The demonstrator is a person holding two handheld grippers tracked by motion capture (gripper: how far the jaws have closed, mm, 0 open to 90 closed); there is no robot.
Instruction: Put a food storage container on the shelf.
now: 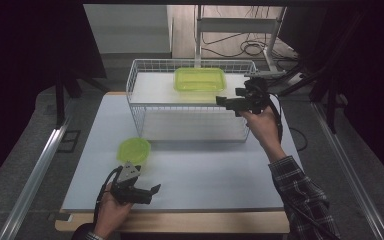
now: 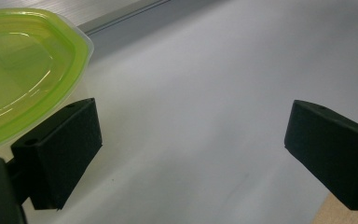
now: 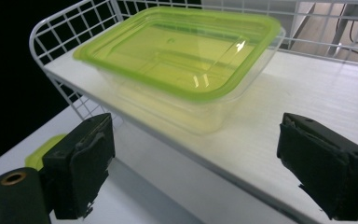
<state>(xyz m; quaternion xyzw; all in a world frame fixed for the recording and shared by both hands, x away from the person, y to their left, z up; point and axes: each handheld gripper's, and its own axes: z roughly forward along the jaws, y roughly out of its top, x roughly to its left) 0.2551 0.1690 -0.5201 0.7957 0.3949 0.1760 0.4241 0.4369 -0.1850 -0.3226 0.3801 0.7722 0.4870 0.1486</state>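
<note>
Container, clear, green-lidded, rectangular

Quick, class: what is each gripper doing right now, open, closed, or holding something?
Left gripper: open, holding nothing, beside the small green-lidded container.
Right gripper: open, holding nothing; the rectangular container sits on the shelf ahead.

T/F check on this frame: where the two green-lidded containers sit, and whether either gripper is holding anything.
1. The rectangular container sits on the top shelf of the wire rack. True.
2. The right gripper is clamped on the rectangular container. False: its jaws stand open, short of it, with nothing between them.
3. The round container stands on the table, beside the left gripper. True.
4. The left gripper holds the round container. False: its jaws are open and empty.
5. The rectangular container has no lid. False: a green lid is on it.
</note>
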